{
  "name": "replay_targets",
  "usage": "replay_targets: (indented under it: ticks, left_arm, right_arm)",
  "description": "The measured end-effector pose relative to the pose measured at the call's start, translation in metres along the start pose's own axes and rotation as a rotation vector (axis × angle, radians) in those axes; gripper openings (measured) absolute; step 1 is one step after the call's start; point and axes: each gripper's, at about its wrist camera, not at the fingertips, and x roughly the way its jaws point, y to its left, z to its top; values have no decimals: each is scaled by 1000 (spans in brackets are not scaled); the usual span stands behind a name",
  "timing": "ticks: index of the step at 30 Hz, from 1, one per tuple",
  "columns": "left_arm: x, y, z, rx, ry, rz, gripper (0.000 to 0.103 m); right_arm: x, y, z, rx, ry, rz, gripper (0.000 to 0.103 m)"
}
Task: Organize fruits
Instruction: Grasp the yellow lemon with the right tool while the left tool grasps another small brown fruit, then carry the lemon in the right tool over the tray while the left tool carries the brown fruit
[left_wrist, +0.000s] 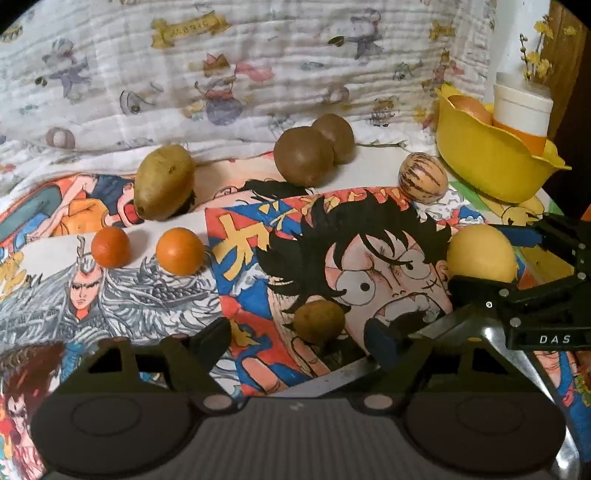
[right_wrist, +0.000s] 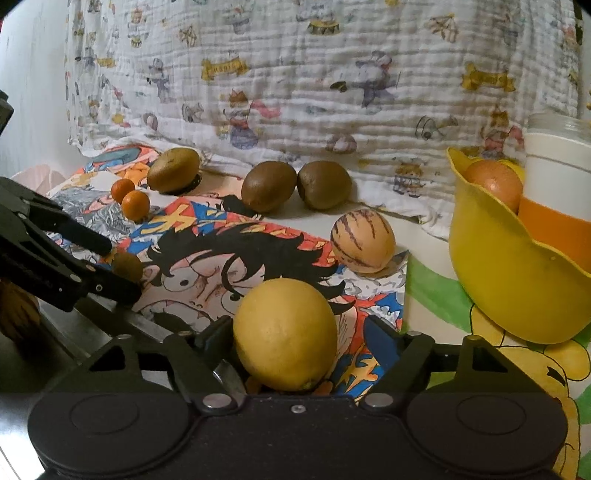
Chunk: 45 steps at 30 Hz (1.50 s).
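A small brown fruit (left_wrist: 319, 321) lies on the cartoon-print mat between the fingers of my left gripper (left_wrist: 301, 334). There is a gap on each side, so that gripper is open. A yellow lemon (right_wrist: 286, 334) sits between the fingers of my right gripper (right_wrist: 299, 338). The left pad is at its skin and the right pad stands clear, so this gripper is open too. In the left wrist view the right gripper (left_wrist: 491, 258) straddles the lemon (left_wrist: 480, 258) from the right. The yellow bowl (right_wrist: 498, 277) at the right holds an orange-brown fruit (right_wrist: 495, 184).
Behind lie a striped pale fruit (right_wrist: 362, 240), two brown kiwis (right_wrist: 267, 186) side by side, a third brown fruit (right_wrist: 173, 170) and two small oranges (left_wrist: 180, 251) at the left. A white and orange cup (right_wrist: 554, 192) stands by the bowl. A printed cloth (right_wrist: 295, 92) hangs at the back.
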Motion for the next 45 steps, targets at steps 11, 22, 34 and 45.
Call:
replay_targets:
  ticks: [11, 22, 34, 45]
  left_arm:
    - [2, -5, 5, 42, -1, -6, 55]
    - [-1, -7, 5, 40, -16, -32, 32]
    - [-43, 16, 2, -32, -114, -42, 32]
    - [-85, 60, -37, -117, -112, 22, 32]
  right_arm:
    - [6, 4, 0, -31, 15, 20, 59]
    - [5, 2, 0, -23, 4, 28, 58]
    - [-19, 12, 13, -40, -62, 74, 57]
    - [-31, 61, 33, -96, -60, 235, 57]
